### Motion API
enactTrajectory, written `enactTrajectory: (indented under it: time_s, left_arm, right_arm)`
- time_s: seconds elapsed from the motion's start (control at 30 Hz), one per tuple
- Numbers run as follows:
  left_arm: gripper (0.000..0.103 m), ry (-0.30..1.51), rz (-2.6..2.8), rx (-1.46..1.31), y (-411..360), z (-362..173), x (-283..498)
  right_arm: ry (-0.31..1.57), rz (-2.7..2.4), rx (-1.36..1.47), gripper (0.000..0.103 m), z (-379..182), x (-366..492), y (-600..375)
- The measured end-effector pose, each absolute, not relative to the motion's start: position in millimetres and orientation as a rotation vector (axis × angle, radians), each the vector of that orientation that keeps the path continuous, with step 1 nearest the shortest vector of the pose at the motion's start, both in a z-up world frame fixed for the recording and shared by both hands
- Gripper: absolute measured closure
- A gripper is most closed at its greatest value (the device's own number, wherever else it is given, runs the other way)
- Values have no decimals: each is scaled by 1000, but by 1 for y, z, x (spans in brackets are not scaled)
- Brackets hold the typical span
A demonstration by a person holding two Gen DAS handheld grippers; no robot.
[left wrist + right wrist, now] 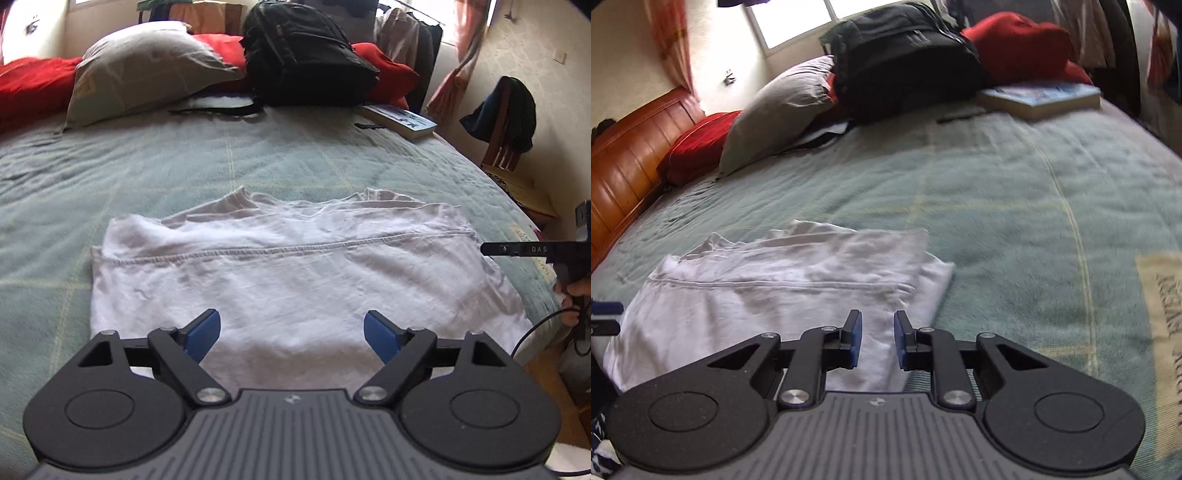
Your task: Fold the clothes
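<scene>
Ahead of our left claw point(291, 334), jaws wide apart and empty, a folded white shirt point(288, 273) lies on a green bedspread point(221, 162). Beyond it sit a pillow point(147, 70), backpack point(306, 55) and book point(399, 120). Only our right claw point(878, 339), jaws narrowly apart, shows the headboard point(624, 166).

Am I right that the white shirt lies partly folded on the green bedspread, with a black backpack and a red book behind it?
Nearly. The book is not red: the right wrist view shows a pale blue and white cover. The white shirt does lie partly folded on the green bedspread, with the black backpack behind it.
</scene>
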State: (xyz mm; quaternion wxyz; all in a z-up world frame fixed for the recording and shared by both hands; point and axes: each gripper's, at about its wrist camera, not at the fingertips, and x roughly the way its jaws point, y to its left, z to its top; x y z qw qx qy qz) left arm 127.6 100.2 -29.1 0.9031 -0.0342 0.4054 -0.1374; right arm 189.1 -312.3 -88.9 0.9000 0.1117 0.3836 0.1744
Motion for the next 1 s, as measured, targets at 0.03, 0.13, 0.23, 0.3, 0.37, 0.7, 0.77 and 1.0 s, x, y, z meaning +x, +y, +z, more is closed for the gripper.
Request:
enactTrajectory:
  time_s: [0.03,0.13,0.23,0.3,0.37,0.7,0.77,1.0]
  left_arm:
    - [17,842,-265,-69,98,-32,128]
    - [16,852,-221,-50,92,-40,127]
    - [16,866,-197,-41,88,-45,127]
    - [16,874,-174,-11,84,-47,127]
    - [16,874,-147,44,79,-47,126]
    - [14,854,-145,102,69,-43,115]
    - [14,851,-149,106,68,-42,113]
    - [14,839,-161,113,66,-40,107]
  right_arm:
    - [799,362,250,79,-93,190,-314]
    - [796,367,297,76,-100,188,-317]
    - [785,362,311,75,-101,186,-317]
    - [779,355,332,75,-102,184,-318]
    - [782,351,349,75,-103,181,-320]
    - [801,432,459,67,-105,165,-317]
    - [797,426,518,69,-109,165,-325]
    - [765,360,549,97,-106,157,-331]
